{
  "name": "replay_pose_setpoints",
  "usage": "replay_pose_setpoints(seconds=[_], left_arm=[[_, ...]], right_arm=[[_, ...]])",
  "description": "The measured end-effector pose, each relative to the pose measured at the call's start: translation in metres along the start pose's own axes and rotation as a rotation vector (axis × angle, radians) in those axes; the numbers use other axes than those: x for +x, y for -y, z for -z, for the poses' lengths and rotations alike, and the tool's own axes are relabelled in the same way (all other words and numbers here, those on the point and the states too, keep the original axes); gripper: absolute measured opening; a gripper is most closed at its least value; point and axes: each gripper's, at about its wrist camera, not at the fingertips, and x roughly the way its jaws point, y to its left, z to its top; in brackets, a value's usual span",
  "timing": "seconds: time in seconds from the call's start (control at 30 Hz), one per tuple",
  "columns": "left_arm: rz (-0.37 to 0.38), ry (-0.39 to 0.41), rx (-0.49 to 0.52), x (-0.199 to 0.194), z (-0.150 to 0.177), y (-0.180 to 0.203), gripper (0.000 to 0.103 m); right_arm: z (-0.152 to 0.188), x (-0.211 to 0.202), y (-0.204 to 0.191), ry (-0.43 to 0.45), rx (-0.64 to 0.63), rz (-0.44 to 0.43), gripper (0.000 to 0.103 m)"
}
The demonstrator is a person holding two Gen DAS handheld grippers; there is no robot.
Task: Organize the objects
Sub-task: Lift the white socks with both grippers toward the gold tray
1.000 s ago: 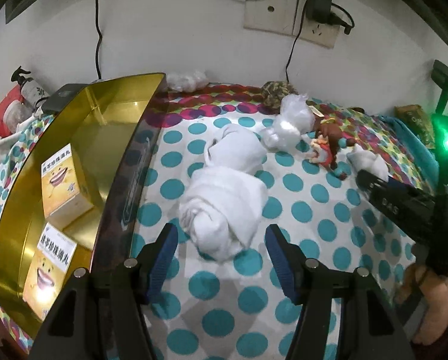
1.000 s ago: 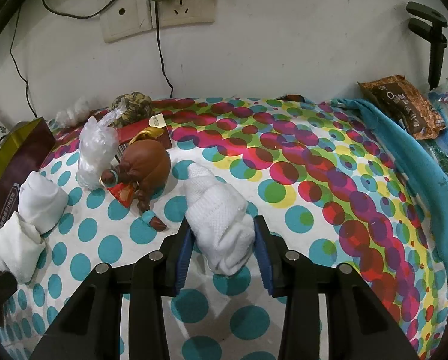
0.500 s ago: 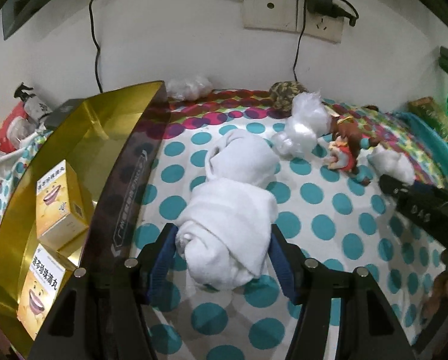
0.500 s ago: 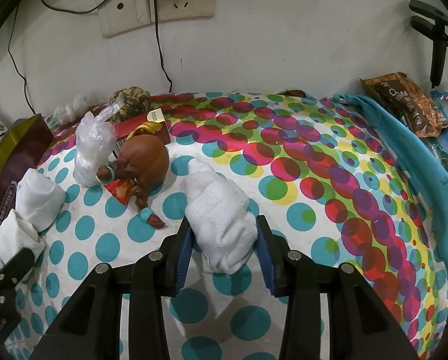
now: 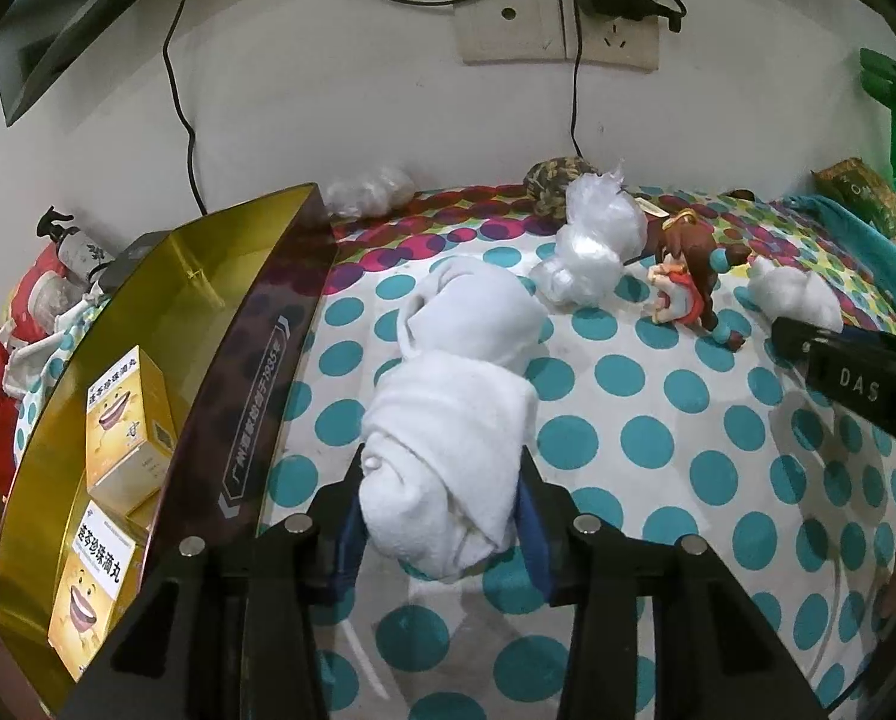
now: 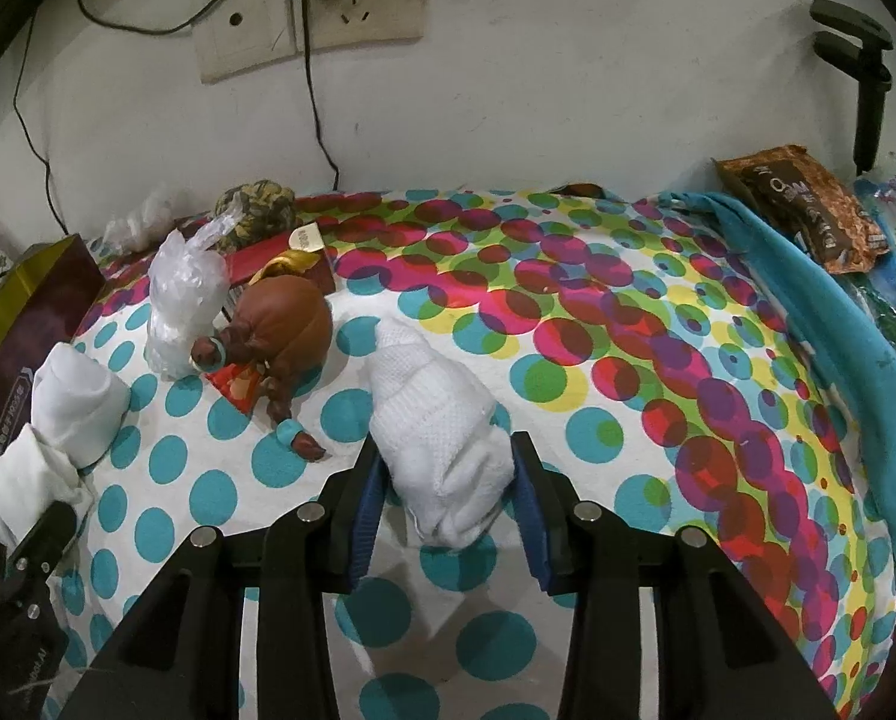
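A bed or table is covered by a polka-dot cloth, teal dots on white in the near part and overlapping red, green and yellow circles toward the far wall. A teal towel lies along its right edge. At the left edge stands an open gold box with dark maroon outer walls, holding two small yellow cartons.

Near the box, in the left wrist view, two rolled white cloths lie end to end. The left gripper has just been closing, and its blue pads now press on both sides of the near white cloth roll, squeezing it. The far white cloth roll touches it from behind.

Further right, the right gripper is closed on a knitted white cloth roll, its blue pads against the roll's near end.

Between the rolls, toward the far side, a brown doll lies on its side, with a crumpled clear plastic bag touching it on the left. Behind them sits a camouflage-patterned bundle near the wall. A brown snack packet rests at the far right.
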Motion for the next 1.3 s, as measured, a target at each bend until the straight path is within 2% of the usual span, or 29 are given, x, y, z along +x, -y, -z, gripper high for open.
replay_pose_setpoints(seconds=[0.2, 0.77, 1.3], left_arm=[[-0.003, 0.012, -0.013, -0.003, 0.0, -0.001, 0.043], [-0.058, 0.1, -0.05, -0.02, 0.002, -0.008, 0.043], [-0.053, 0.155, -0.07, -0.03, 0.003, -0.011, 0.043]], right_arm=[[-0.001, -0.006, 0.008, 0.034, 0.038, 0.011, 0.038], [0.0, -0.009, 0.004, 0.045, 0.026, 0.039, 0.038], [0.001, -0.012, 0.005, 0.069, 0.032, 0.042, 0.038]])
